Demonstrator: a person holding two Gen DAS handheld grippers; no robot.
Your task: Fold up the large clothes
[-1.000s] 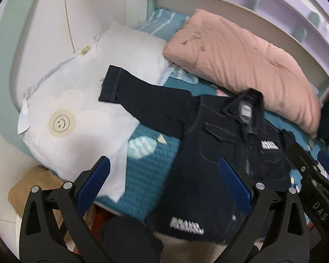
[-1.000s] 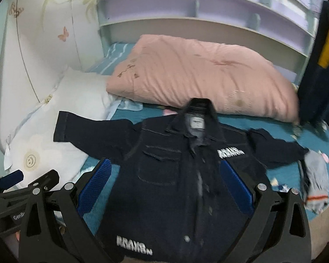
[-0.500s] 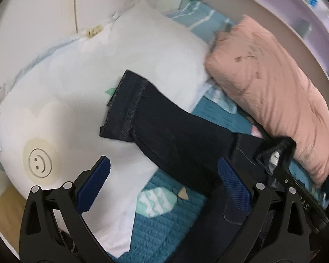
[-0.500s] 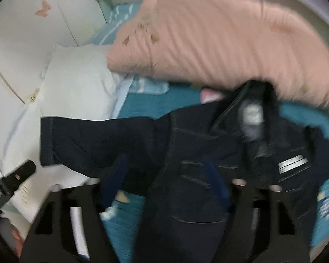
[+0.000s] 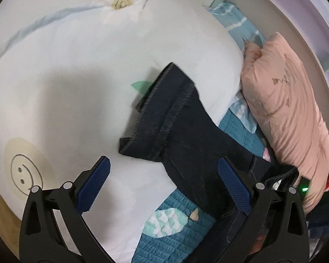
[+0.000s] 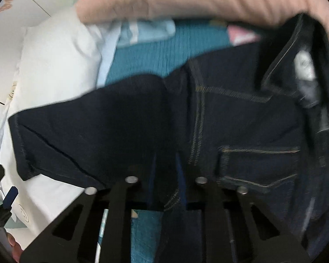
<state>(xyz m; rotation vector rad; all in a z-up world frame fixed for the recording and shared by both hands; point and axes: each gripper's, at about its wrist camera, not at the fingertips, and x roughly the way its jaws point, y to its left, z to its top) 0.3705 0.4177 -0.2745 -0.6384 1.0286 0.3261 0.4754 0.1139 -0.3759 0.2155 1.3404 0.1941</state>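
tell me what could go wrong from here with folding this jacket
The right claw is closing on the jacket near the armpit; it may pinch too little cloth and slip. The sleeve lies up on the white pillow, so the open left claw could grab pillowcase too.

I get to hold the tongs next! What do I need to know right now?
Left tongs: open, hovering over the jacket sleeve, gripping nothing.
Right tongs: closing, with dark cloth between them near the armpit of the jacket.
The jacket lies spread out on the bed, its sleeve reaching onto the white pillow.
Done: no fold yet.
Left: fold the sleeves in, then the body.
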